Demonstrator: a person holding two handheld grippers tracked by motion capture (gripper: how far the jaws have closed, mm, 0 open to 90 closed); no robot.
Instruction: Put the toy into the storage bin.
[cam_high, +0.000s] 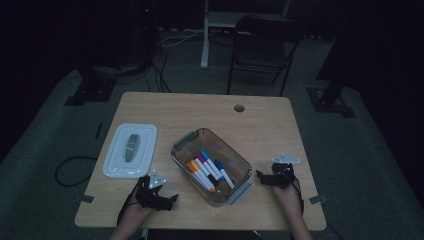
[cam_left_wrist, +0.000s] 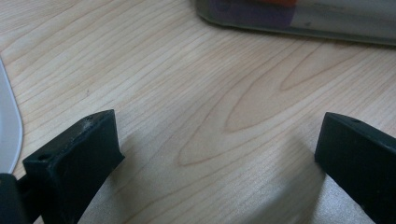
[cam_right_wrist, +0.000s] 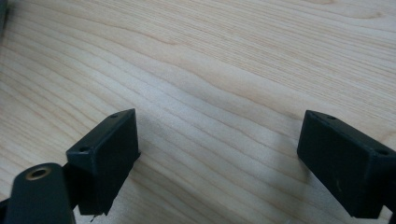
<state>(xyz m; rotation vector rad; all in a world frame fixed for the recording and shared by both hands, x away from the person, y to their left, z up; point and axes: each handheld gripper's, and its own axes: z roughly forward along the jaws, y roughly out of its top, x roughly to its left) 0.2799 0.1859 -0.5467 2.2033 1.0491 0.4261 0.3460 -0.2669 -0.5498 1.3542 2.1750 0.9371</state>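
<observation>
A clear plastic box (cam_high: 242, 162) stands in the middle of the wooden table (cam_high: 200, 107) and holds several coloured markers (cam_high: 210, 171). Its white lid (cam_high: 130, 150) lies flat to the left of it. My left gripper (cam_high: 170, 200) rests near the front edge, left of the box, open with nothing between its jaws. In the left gripper view the box's base (cam_left_wrist: 299, 21) shows at the top and the lid's edge (cam_left_wrist: 9, 130) at the left. My right gripper (cam_high: 262, 176) sits right of the box, open over bare wood (cam_right_wrist: 219, 93).
A round cable hole (cam_high: 239, 108) is in the table's far side. A black folding chair (cam_high: 262, 47) and a white stand (cam_high: 205, 35) are behind the table. Cables (cam_high: 75, 170) lie on the floor at the left.
</observation>
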